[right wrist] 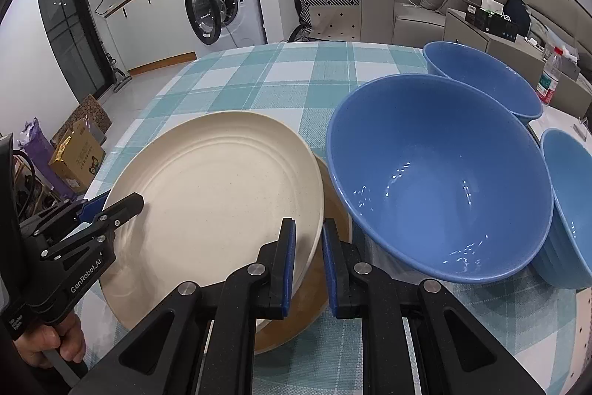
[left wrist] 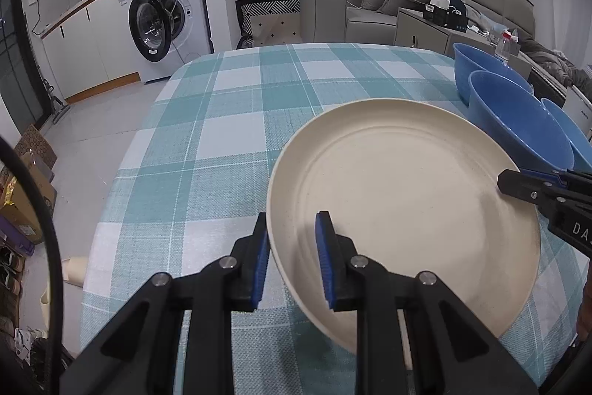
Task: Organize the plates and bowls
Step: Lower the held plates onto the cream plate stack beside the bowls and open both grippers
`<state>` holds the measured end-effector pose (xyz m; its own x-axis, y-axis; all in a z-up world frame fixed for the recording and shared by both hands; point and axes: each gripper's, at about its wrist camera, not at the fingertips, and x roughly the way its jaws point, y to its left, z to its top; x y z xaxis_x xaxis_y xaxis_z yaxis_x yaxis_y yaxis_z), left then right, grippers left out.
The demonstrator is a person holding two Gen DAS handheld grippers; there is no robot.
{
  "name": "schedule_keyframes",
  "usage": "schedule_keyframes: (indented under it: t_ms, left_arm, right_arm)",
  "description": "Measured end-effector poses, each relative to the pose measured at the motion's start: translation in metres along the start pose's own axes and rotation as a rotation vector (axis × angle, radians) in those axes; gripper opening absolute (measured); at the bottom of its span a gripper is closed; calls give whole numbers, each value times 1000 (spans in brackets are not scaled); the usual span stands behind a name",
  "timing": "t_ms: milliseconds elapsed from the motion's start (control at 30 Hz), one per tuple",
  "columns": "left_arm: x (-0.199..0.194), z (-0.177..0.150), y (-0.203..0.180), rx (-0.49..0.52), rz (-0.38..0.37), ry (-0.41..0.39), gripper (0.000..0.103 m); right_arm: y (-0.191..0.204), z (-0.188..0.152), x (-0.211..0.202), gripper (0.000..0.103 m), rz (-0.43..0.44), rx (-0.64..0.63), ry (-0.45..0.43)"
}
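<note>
Cream plate (left wrist: 403, 210) hangs between the two grippers, each clamped on an opposite edge of its rim. In the left wrist view the left gripper (left wrist: 292, 258) has its blue pads closed on the near left rim, one finger under the outside and one over the inside. The right gripper (left wrist: 518, 187) reaches in from the right and pinches the far right rim. In the right wrist view the same hold shows from the other side: the right gripper (right wrist: 309, 260) is closed on the plate's right edge, and the left gripper (right wrist: 111, 210) bites the left edge.

A round plate has no long axis, so the line that matters runs from one grip to the other, straight across the plate's width. The plate faces up but sits tilted, and it rides above a second plate (right wrist: 333, 247), a browner one, whose rim shows just beneath and to the right of it. That lower plate rests on the checked surface (left wrist: 222, 121). Judging by this, the coming move is a lowering onto the lower plate, and it turns on keeping the top plate centred over it and levelling the tilt.

Three blue bowls stand to the right. The nearest, a large bowl (right wrist: 440, 180), sits just beside the right gripper, so the right hand has little room on that side. Both hands are equally near the plate, since both hold it.
</note>
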<state>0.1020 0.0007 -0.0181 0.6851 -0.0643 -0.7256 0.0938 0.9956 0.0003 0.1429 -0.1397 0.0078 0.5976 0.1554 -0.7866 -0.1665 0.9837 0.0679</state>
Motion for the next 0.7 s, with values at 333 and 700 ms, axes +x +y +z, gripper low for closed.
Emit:
schedule_keyframes:
  t_ms: [333, 700]
  left_arm:
    - [5, -3, -8, 31, 24, -12, 22]
    - [9, -7, -18, 63, 42, -24, 22]
  right_arm:
    - [1, -3, 3, 15, -33, -10, -7]
    - [-1, -9, 7, 15, -69, -22, -19]
